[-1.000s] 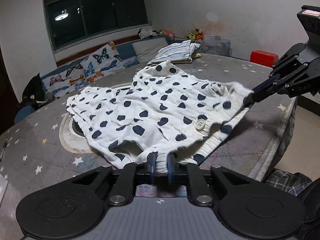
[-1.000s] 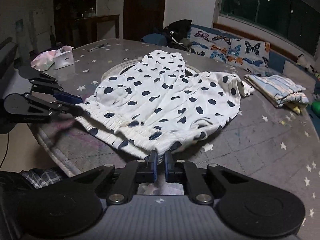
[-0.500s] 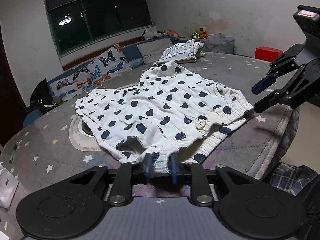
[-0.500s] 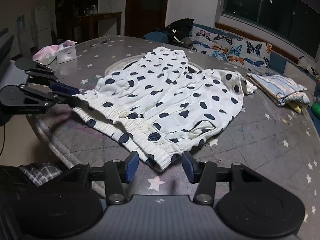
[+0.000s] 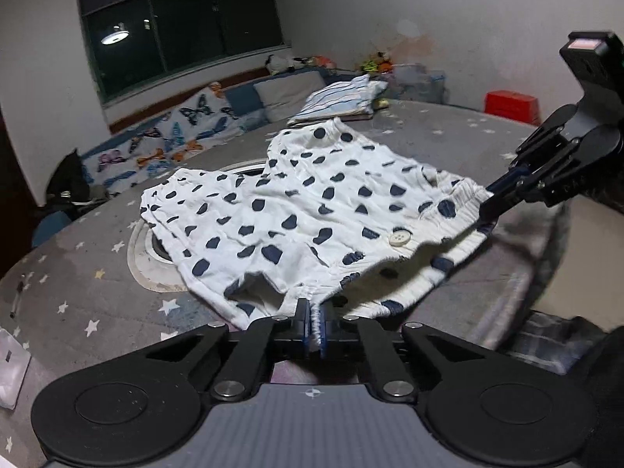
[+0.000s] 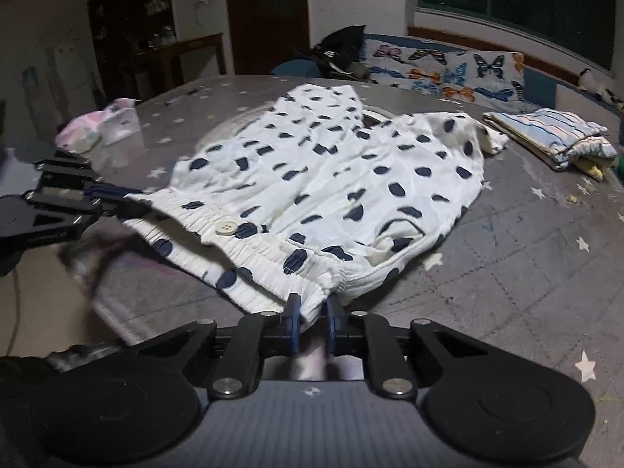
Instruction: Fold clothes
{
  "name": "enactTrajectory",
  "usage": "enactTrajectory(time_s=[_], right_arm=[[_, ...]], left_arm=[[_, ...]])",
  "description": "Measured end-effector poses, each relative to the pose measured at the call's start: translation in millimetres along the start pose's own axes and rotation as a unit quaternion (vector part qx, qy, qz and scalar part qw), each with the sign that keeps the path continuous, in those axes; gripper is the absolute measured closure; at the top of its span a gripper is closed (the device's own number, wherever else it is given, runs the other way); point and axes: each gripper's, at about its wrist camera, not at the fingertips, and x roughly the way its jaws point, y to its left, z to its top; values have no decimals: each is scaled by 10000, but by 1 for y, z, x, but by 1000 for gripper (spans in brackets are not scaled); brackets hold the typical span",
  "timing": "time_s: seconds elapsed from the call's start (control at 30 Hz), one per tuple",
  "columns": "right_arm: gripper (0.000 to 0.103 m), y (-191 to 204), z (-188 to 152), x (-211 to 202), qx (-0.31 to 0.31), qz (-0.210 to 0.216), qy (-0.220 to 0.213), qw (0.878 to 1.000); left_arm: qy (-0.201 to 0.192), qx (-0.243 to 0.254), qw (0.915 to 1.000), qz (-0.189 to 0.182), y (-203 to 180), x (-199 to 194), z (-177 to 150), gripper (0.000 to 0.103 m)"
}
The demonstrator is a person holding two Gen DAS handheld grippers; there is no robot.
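Note:
White shorts with dark blue dots (image 5: 312, 202) lie spread on a round grey star-patterned table (image 5: 97, 284), waistband with a white button (image 5: 398, 238) toward me. My left gripper (image 5: 312, 321) is shut on one waistband corner. My right gripper (image 6: 312, 318) is shut on the other waistband corner, with cloth between its fingers. Each gripper shows in the other's view, the right one (image 5: 491, 204) and the left one (image 6: 128, 202), each at a waistband end. The shorts (image 6: 331, 179) also fill the right wrist view.
A folded striped garment (image 6: 553, 136) lies at the table's far side. A pink and white bundle (image 6: 97, 128) sits on the table's other side. A butterfly-print sofa (image 5: 171, 144) stands behind the table. A red box (image 5: 513, 105) is beyond the edge.
Half a second ago the right gripper was open and off the waistband. It has now closed on the corner. The left gripper has kept its hold, and the waistband is pulled taut.

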Motion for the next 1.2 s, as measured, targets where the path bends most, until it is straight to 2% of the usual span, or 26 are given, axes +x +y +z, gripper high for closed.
enactTrajectory(time_s=[0.13, 0.2, 0.23, 0.33, 0.47, 0.63, 0.7, 0.73, 0.83, 0.97, 1.1, 1.2], right_arm=[[90, 17, -9, -16, -299, 341, 191, 9988], [84, 22, -12, -19, -374, 472, 354, 9976], [81, 23, -14, -21, -396, 532, 369, 9971], [81, 19, -9, -35, -364, 654, 312, 9967], [79, 8, 8, -50, -314, 522, -2, 9981], [77, 0, 23, -27, -334, 293, -184, 9988], [73, -1, 25, -16, -340, 261, -185, 9989], [67, -1, 26, -11, -347, 253, -187, 9989], [66, -3, 27, 0, -355, 190, -214, 9990], [66, -11, 24, 16, -183, 188, -94, 9996], [66, -19, 10, 23, -66, 144, 273, 9995], [66, -21, 2, 17, -62, 188, 369, 9991]], left_arm=[[268, 200, 9991, -275, 1, -9, -12, 95], [395, 247, 9981, -408, 2, -12, -17, 89], [366, 251, 9980, -457, 5, -16, -17, 86], [162, 193, 9978, -618, 17, -35, -14, 84], [-184, -96, 9986, -485, 35, -47, 2, 84], [-8, -380, 9988, -323, 39, -11, 9, 85], [63, -494, 9984, -258, 40, 3, 12, 85], [98, -550, 9982, -225, 41, 10, 13, 86], [204, -720, 9971, -128, 43, 32, 17, 86], [341, -939, 9950, 0, 46, 60, 23, 93], [296, -846, 9960, 35, 47, 56, 28, 93], [263, -776, 9966, 61, 48, 53, 32, 93]])
